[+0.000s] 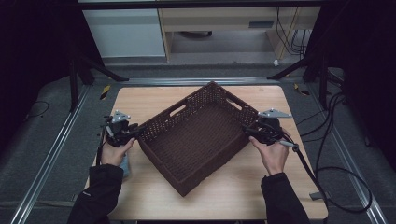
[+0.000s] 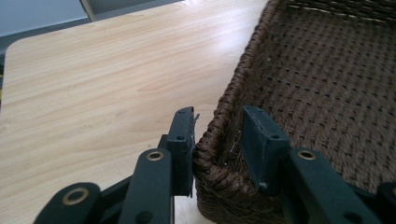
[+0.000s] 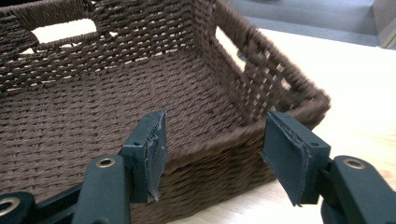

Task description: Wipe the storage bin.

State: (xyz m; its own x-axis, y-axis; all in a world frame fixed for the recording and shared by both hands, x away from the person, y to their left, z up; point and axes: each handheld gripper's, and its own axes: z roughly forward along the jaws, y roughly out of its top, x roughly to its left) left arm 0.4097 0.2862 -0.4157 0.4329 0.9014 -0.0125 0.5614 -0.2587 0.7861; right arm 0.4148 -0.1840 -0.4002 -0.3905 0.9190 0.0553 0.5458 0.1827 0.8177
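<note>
Now my left gripper (image 2: 217, 140) straddles the basket (image 1: 194, 137) rim at nine o'clock, outer pad touching, inner apart. My right gripper (image 3: 212, 154), at three o'clock, gapes around its corner, unclamped

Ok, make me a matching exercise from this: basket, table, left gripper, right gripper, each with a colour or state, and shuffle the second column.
Column one:
1. basket
2. table
3. left gripper
4. right gripper

Column two:
A. pale wood
B. jaws wide apart
C. dark brown weave, empty
D. jaws narrow about a corner rim, one jaw against it

Pairs: 1-C, 2-A, 3-D, 4-B
</note>
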